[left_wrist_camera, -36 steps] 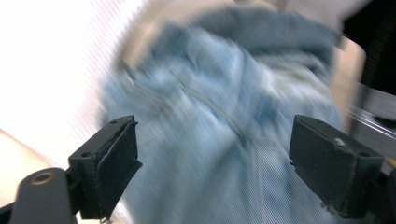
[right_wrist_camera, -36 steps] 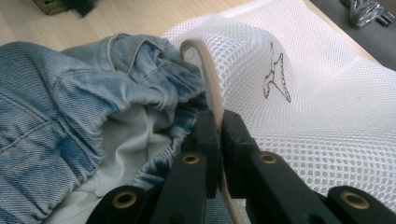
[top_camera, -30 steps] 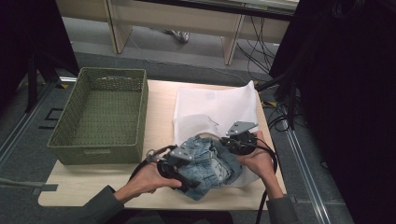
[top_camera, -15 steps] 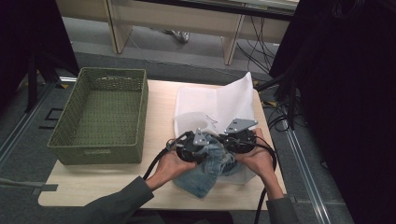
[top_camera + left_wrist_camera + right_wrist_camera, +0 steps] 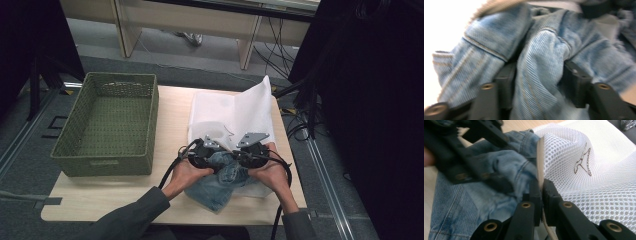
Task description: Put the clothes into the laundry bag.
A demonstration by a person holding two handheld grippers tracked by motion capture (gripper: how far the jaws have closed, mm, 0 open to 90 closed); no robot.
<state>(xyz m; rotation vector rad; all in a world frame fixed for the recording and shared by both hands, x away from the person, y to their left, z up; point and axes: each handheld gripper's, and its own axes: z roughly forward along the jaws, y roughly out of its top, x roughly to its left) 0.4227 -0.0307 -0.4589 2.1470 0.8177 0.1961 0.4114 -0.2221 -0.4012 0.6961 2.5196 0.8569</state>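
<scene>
A faded blue denim garment [image 5: 215,187] lies bunched at the table's front, its upper part at the mouth of a white mesh bag [image 5: 225,110]. My left gripper [image 5: 219,158] has a thick fold of the denim [image 5: 541,70] between its jaws. Those jaws have just been opening, and the fold still fills the gap against both pads. My right gripper [image 5: 236,156] is shut on the bag's beige zipper edge [image 5: 540,157] and holds it up beside the denim. In the right gripper view the left gripper [image 5: 474,157] crosses over the denim.
A green woven basket [image 5: 107,125] stands on the left half of the wooden table [image 5: 170,110]. The mesh bag's far flap stands up toward the back right. Cables hang off the table's right edge [image 5: 295,125].
The left hand has moved right with the denim, from the front left up to the bag's mouth beside the right gripper. The right hand has stayed put, and the bag's flap stands higher.
</scene>
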